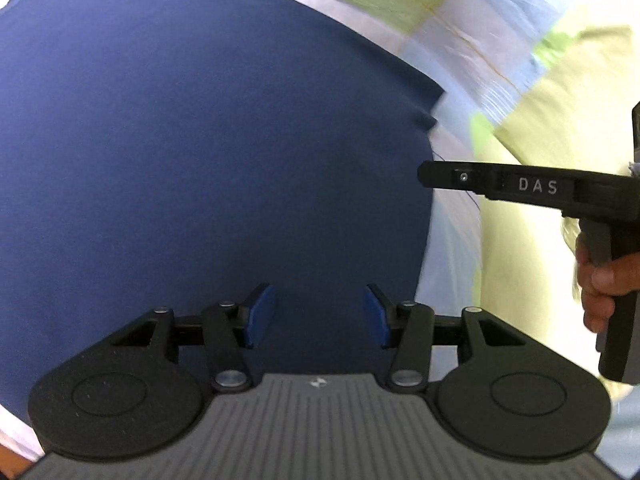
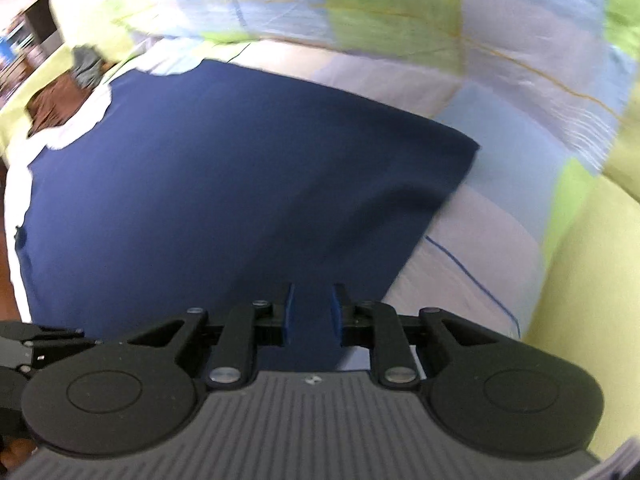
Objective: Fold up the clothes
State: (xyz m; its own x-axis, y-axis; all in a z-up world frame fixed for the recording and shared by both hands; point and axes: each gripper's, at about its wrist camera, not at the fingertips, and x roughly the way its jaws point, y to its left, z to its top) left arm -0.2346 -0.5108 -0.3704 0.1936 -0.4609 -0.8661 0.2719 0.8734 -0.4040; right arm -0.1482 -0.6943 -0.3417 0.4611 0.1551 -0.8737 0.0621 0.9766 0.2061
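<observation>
Blurred checked bedsheet [image 2: 400, 8]; navy garment [image 1: 180, 140] cut off leftward.

You're looking at a navy blue garment [image 1: 208, 152] spread flat and smooth on the bed (one small pucker at its right edge), its corner squared off.

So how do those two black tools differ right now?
The left tool has its blue pads spread wide; the right tool holds its pads closer, though still apart. The left sits wholly over the navy cloth; the right sits at its edge. Neither pinches anything.
</observation>
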